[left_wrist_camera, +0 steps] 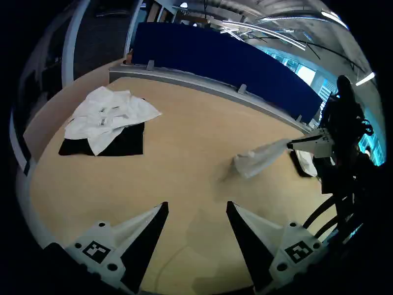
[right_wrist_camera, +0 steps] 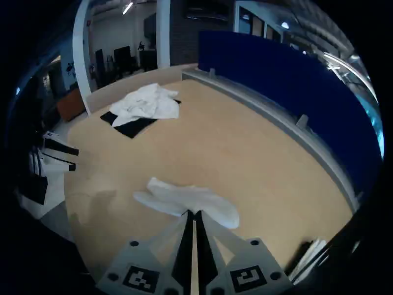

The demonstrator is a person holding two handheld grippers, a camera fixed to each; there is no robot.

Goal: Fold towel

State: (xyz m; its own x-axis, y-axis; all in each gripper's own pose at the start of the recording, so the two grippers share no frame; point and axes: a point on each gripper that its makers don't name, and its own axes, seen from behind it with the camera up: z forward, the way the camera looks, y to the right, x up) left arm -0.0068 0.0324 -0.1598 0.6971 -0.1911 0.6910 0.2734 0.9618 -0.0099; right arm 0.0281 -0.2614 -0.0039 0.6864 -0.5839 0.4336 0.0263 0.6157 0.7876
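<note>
Far left: white cloths (left_wrist_camera: 110, 115) heaped on black cloth (left_wrist_camera: 125, 143), out of way. My left gripper (left_wrist_camera: 196, 205) spread wide, empty, above bare table (left_wrist_camera: 191, 132), likely awaiting free corner. Right: crumpled towel (left_wrist_camera: 255, 158), edge pinched in my closed right gripper (right_wrist_camera: 193, 213), probably for pulling flat.

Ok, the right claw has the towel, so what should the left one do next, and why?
Probably move the left claw over to the loose end of the towel and pinch it. The right claw is shut on one end of the towel, the rest droops toward the table, and the left claw hangs open with nothing in it.
</note>
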